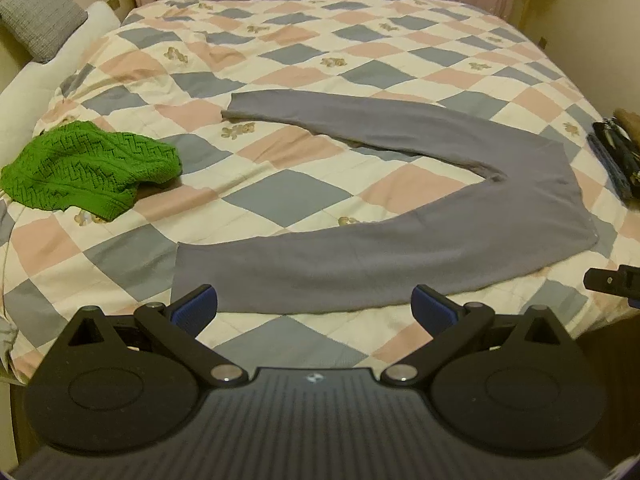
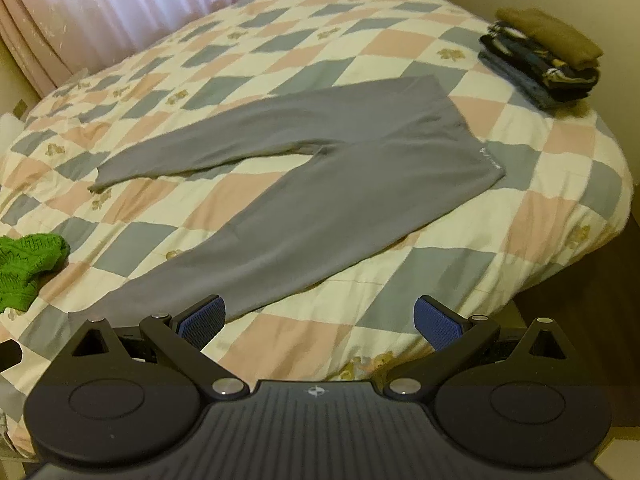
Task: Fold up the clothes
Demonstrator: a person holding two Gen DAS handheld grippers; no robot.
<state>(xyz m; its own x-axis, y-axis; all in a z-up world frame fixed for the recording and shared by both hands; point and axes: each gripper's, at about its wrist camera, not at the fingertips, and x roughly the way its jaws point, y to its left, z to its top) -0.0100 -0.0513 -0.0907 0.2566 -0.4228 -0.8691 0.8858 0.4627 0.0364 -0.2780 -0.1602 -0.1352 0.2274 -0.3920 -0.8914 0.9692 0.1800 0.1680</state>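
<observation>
grey leggings flat on checked quilt | left gripper fingers spread, empty | right gripper fingers spread, empty

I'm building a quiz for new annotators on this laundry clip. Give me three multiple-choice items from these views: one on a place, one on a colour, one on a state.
1. Where does the stack of folded clothes sit?
A. on the floor
B. near the bed's edge, beyond the trousers' waistband
C. on the grey cushion

2. What colour is the crumpled knit sweater?
A. red
B. green
C. white

3. How do the grey trousers lie?
A. spread flat, legs apart
B. folded in half
C. rolled into a ball

Answers: 1 B, the stack rests on the quilt by the edge past the waistband; 2 B, the knit is bright green; 3 A, both legs lie flat and splayed, while the left claw and the right claw stand open and empty.
</observation>
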